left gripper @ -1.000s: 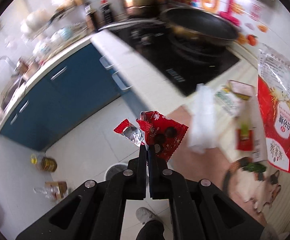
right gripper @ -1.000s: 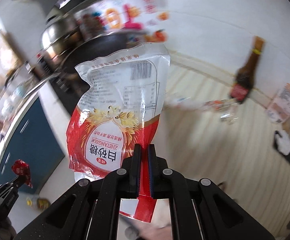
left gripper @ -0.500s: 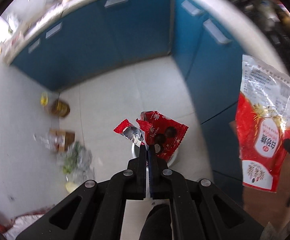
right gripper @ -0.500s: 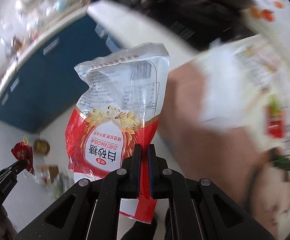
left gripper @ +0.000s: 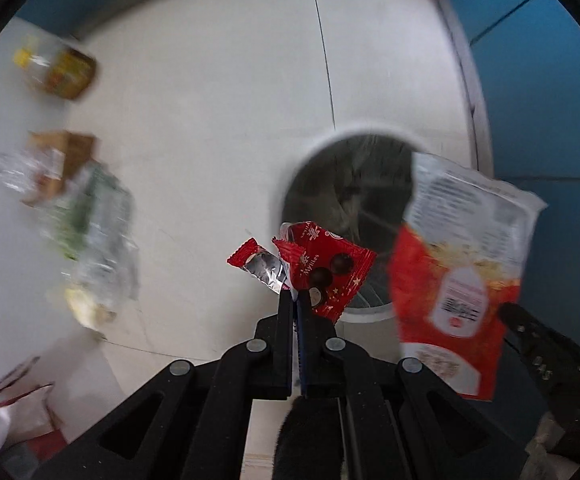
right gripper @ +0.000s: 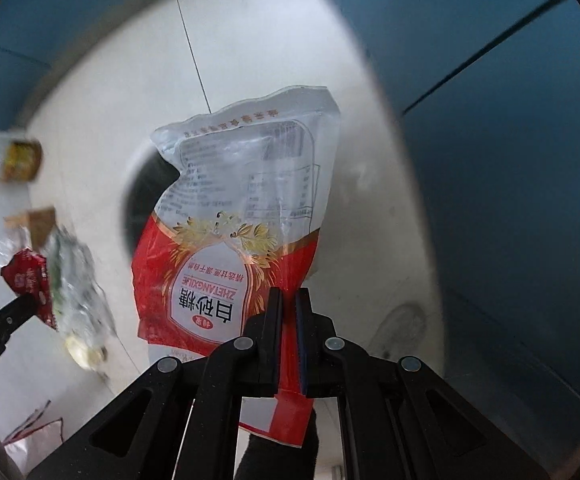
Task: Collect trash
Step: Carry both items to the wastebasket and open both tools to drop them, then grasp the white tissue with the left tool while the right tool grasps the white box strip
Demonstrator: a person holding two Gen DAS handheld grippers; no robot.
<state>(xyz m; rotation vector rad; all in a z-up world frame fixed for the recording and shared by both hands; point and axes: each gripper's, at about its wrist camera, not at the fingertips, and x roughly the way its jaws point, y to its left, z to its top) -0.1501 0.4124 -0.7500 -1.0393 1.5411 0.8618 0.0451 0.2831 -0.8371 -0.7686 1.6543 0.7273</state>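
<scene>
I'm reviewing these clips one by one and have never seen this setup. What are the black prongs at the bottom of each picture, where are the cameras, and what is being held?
There is no robot here: a person carries a two-finger gripper in each hand, with a wide-angle camera on each looking along its fingers. Both views point down at a pale tiled floor beside blue cabinets.

The left gripper is shut on a small red snack wrapper. The right gripper is shut on a large red and clear sugar bag. Both hang over a round trash bin. A bottle and blurred plastic packaging lie on the floor to the left.
</scene>
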